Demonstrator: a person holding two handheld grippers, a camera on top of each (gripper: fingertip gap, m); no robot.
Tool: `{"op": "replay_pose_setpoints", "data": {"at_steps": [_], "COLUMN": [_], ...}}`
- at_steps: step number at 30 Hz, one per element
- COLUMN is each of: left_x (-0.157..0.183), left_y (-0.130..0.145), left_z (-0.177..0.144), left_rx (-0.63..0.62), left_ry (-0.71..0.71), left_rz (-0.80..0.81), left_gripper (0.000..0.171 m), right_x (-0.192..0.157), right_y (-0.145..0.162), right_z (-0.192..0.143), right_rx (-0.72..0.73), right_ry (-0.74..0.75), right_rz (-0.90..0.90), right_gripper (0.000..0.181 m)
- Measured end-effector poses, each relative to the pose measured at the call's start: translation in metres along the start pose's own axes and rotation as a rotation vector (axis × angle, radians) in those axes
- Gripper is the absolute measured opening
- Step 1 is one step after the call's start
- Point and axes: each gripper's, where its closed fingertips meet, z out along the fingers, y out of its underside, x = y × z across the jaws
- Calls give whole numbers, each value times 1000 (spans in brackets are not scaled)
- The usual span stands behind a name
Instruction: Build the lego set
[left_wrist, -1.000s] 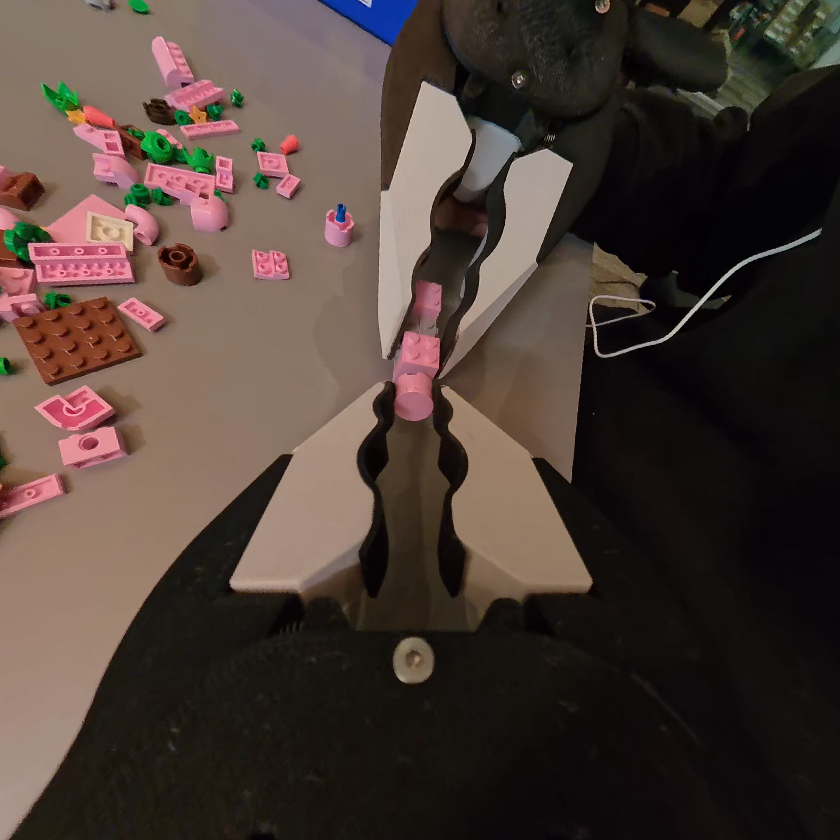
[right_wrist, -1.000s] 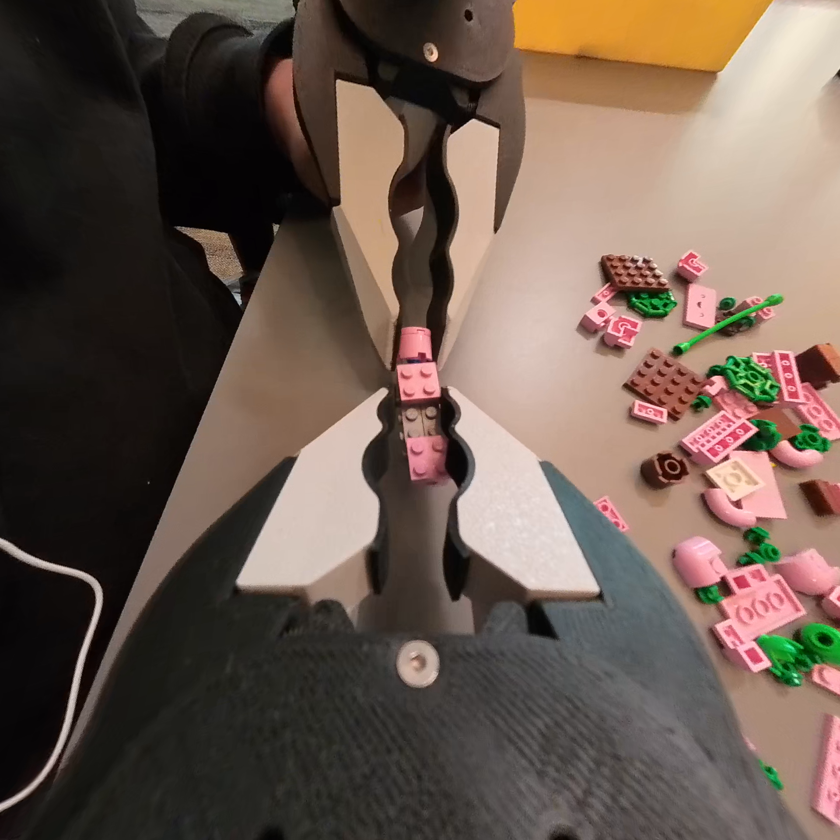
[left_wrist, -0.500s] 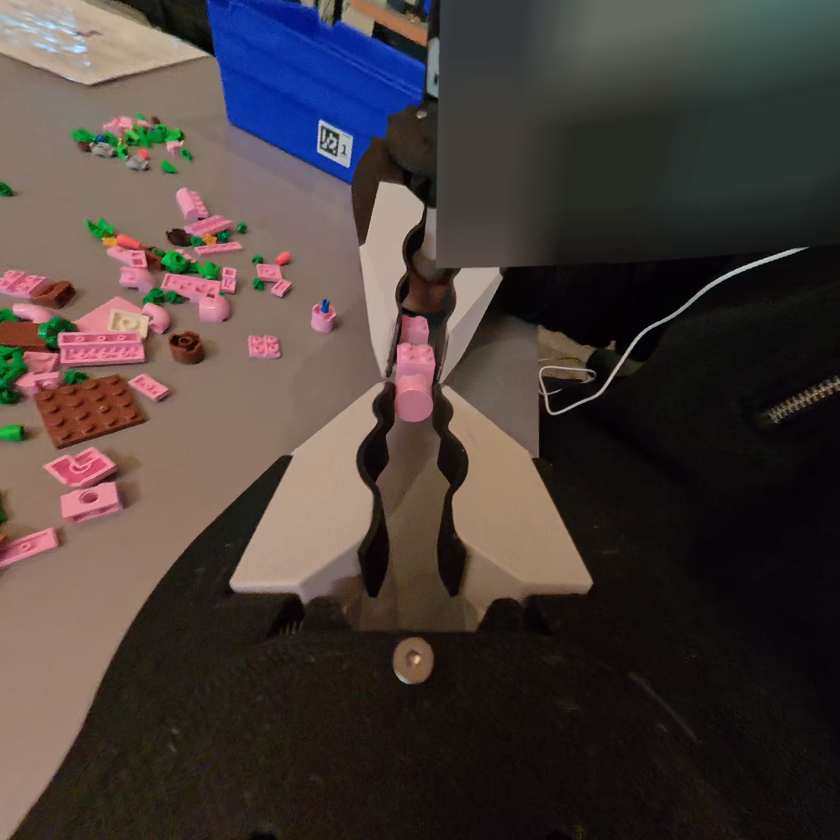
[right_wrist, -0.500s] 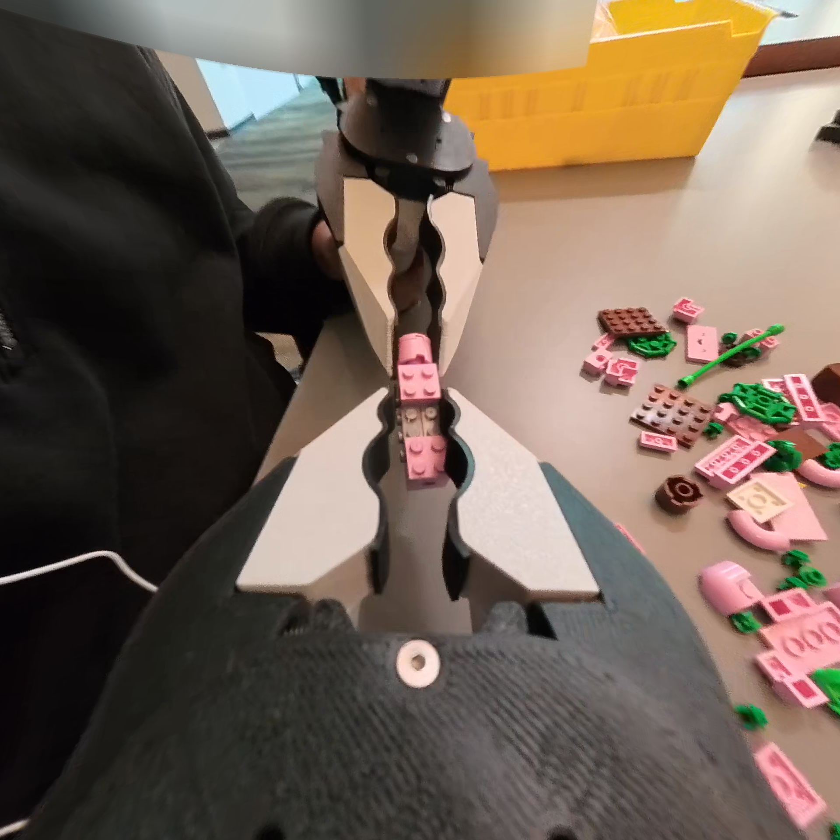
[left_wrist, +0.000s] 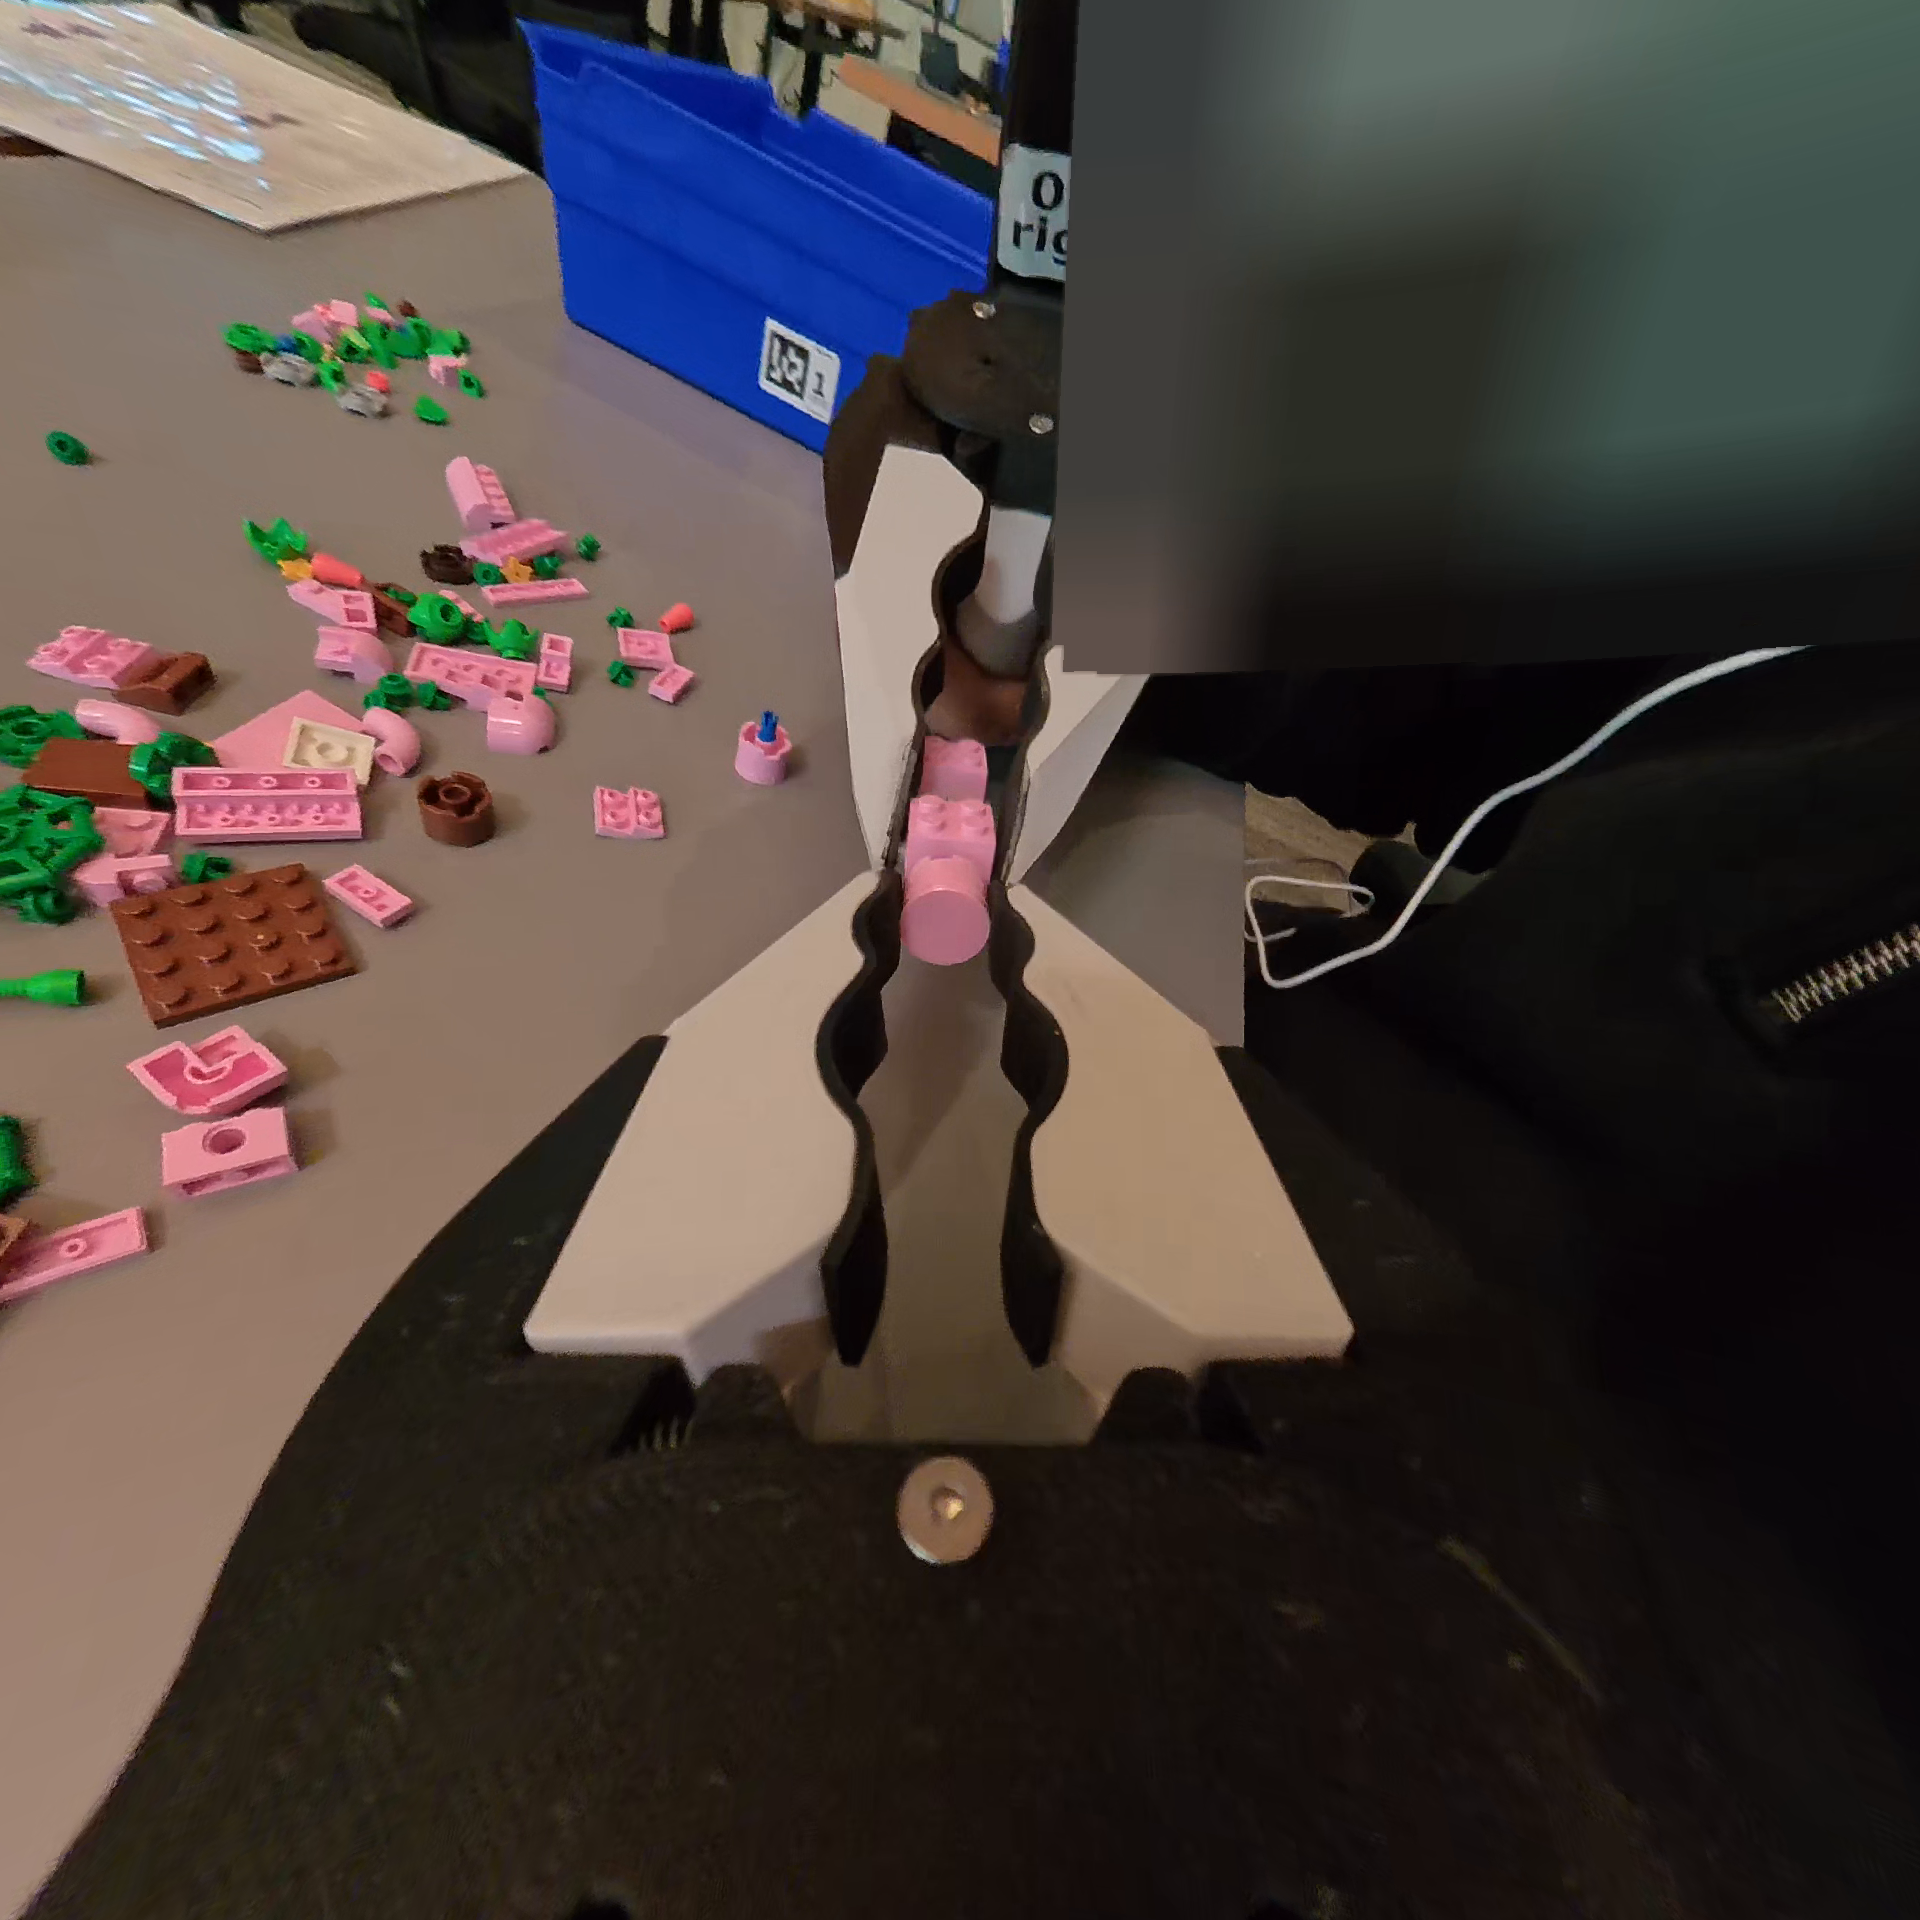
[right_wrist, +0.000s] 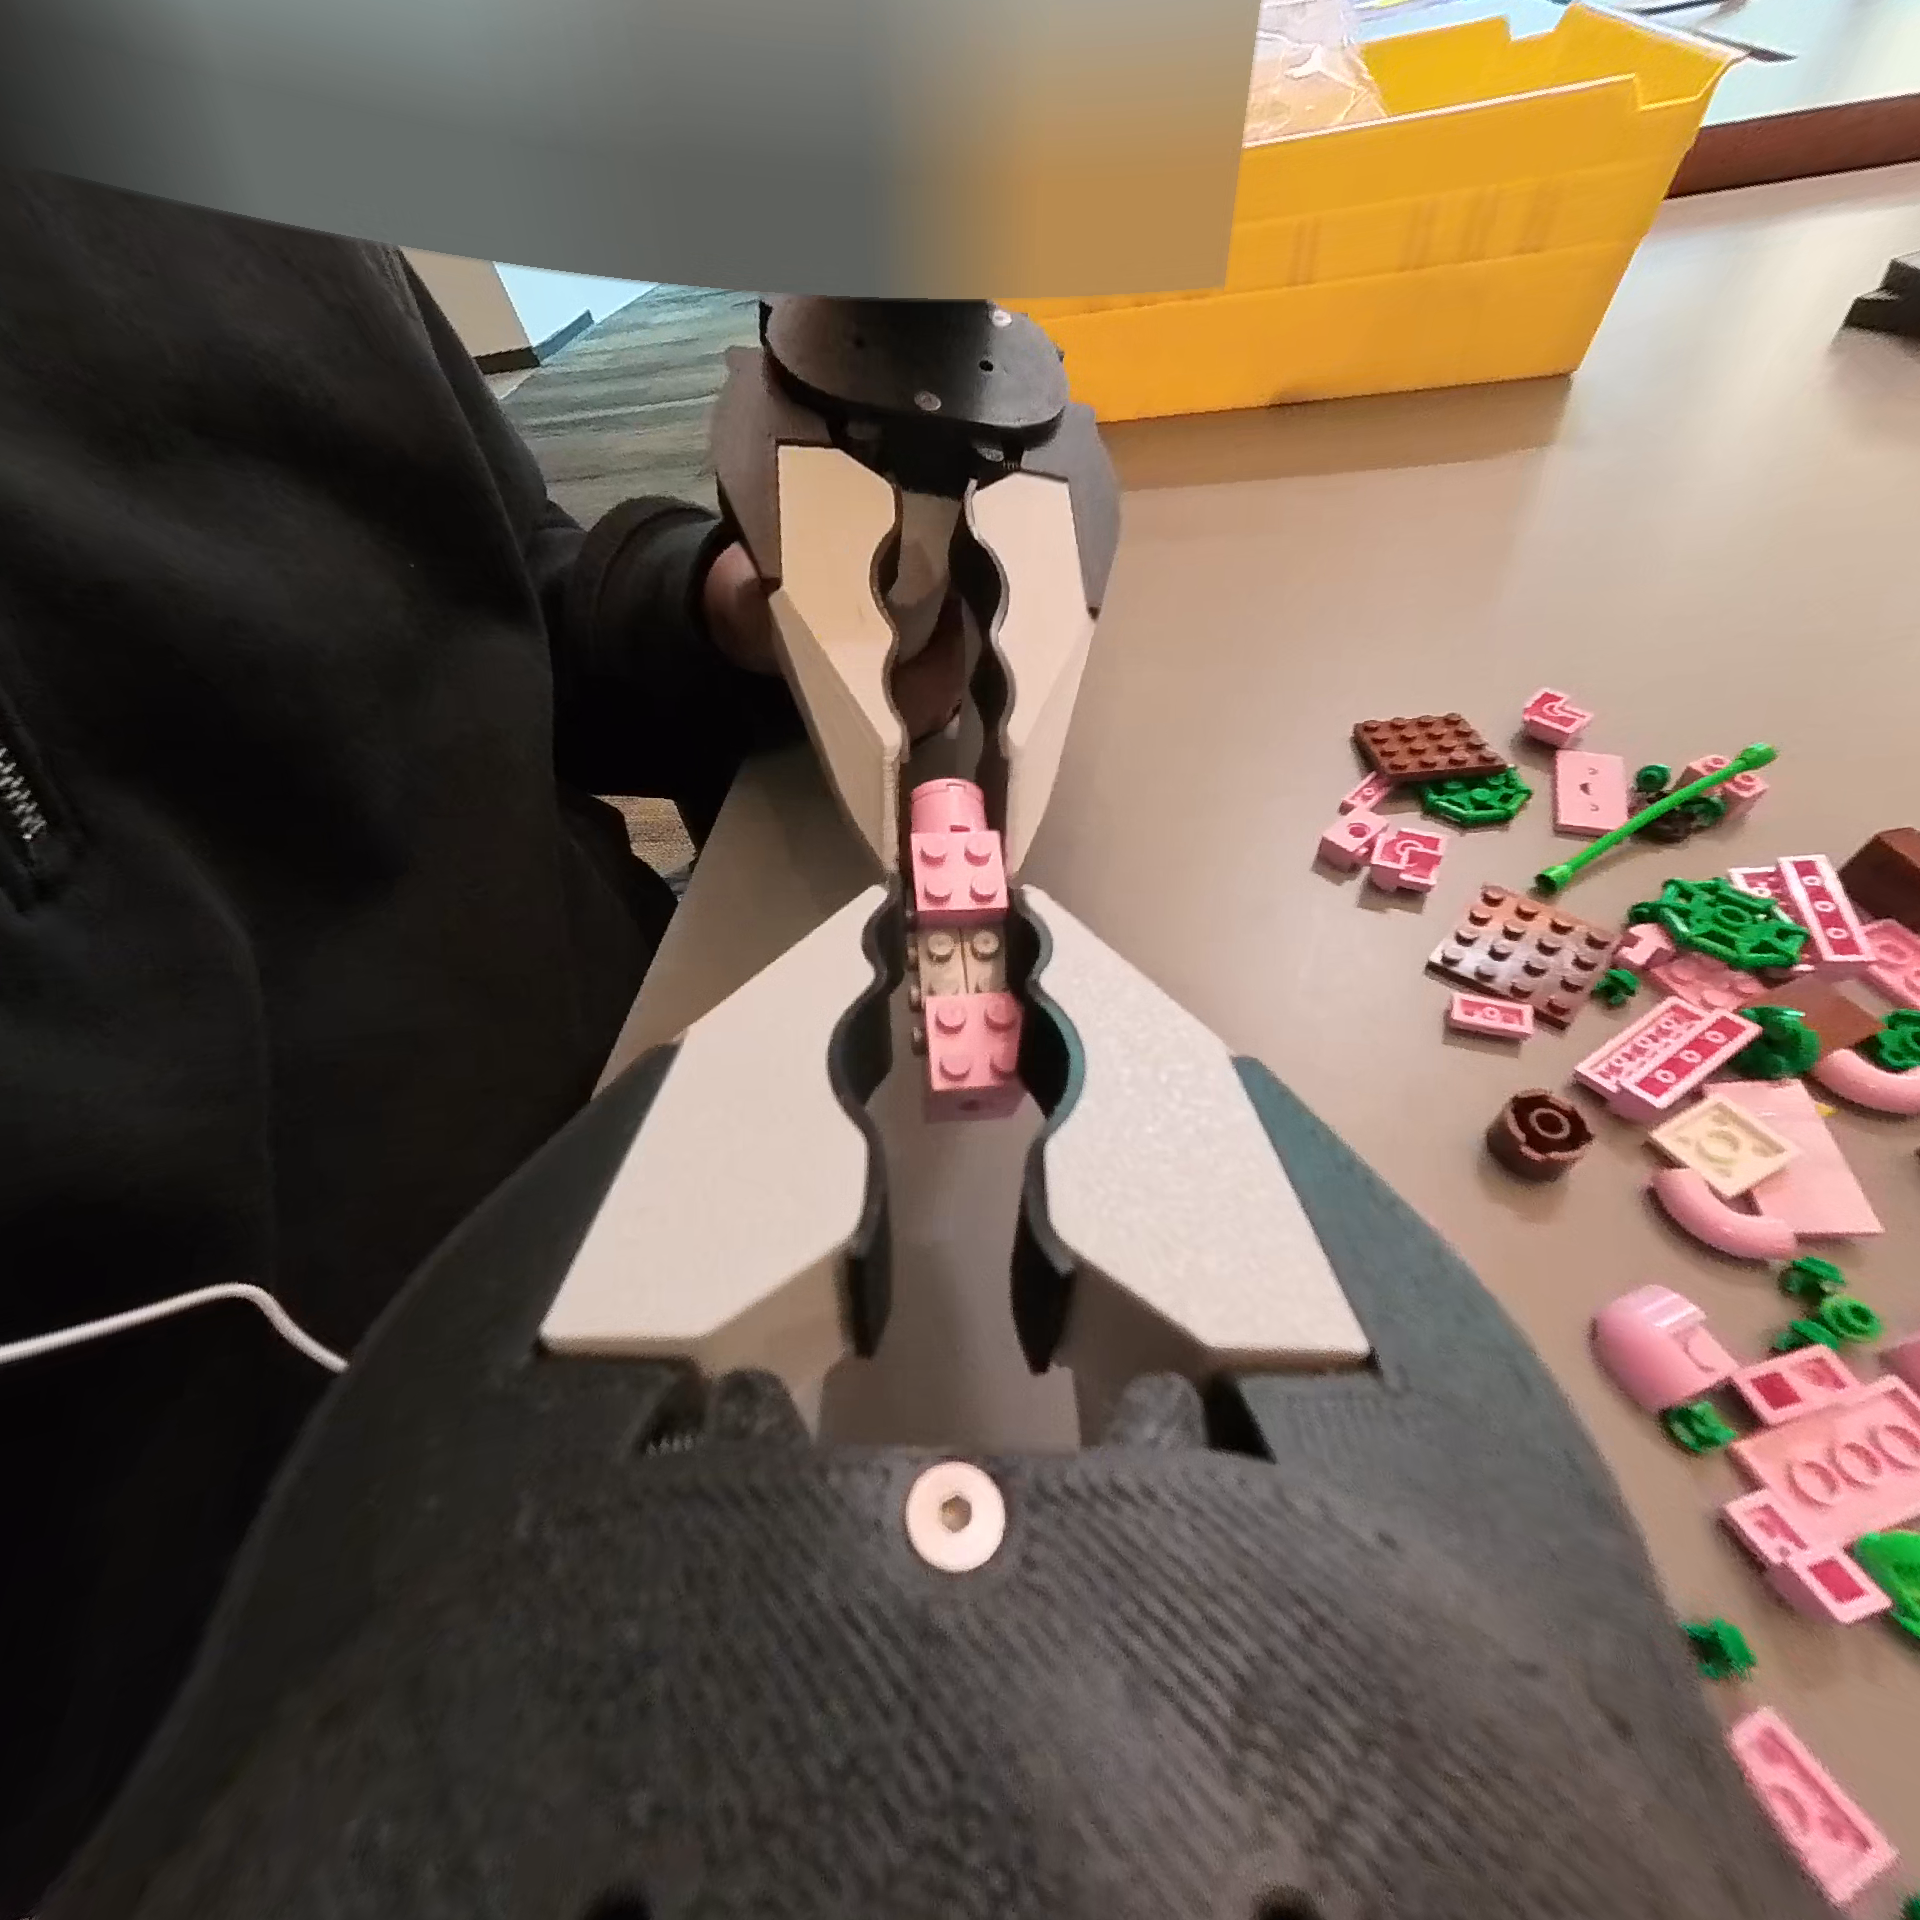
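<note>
My left gripper (left_wrist: 943, 888) is shut on a pink round piece (left_wrist: 943, 920). My right gripper (right_wrist: 954, 888) is shut on a small assembly (right_wrist: 961, 977) of a pink brick, grey bricks and another pink brick. The two grippers meet tip to tip above the table's near edge. The round piece (right_wrist: 948, 805) butts against the assembly's front pink brick (right_wrist: 958, 878). In the left wrist view the right gripper (left_wrist: 948, 847) points toward me with that pink brick (left_wrist: 951, 826) at its tips. The left gripper (right_wrist: 951, 831) shows opposite in the right wrist view.
Several loose pink, green and brown pieces lie on the grey table (left_wrist: 520, 1039), among them a brown plate (left_wrist: 234, 940). A blue bin (left_wrist: 727, 239) and a paper sheet (left_wrist: 208, 125) stand behind. A yellow bin (right_wrist: 1403, 208) stands at the back. A person in black sits close, with a white cable (left_wrist: 1455, 831). The grippers are tip to tip, or close to it. Between my right fingertips and the brown plate (left_wrist: 234, 940) there is roughly 12 cm. The right camera catches it too, in the right wrist view (right_wrist: 1520, 944).
Both grippers have tilted upward together, so the bins and the background now show. They stay tip to tip, each still holding its piece.
</note>
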Motion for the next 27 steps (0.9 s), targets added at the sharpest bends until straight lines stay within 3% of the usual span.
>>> {"op": "replay_pose_setpoints", "data": {"at_steps": [2,4,14,27], "left_x": [-2,0,0,1], "left_y": [-3,-5,-9,-6], "left_z": [0,-3,-7,-6], "left_rx": [22,43,76,58], "left_ry": [-15,1,33,48], "left_rz": [-5,-7,-40,-60], "left_gripper": [15,33,14,14], "right_x": [3,3,3,1], "right_y": [-2,-3,-4,-4], "right_z": [-1,-2,-5,-4], "right_rx": [7,11,10,15], "right_ry": [13,26,37,33], "right_rz": [2,-7,-10,-17], "right_gripper": [17,17,17,16]}}
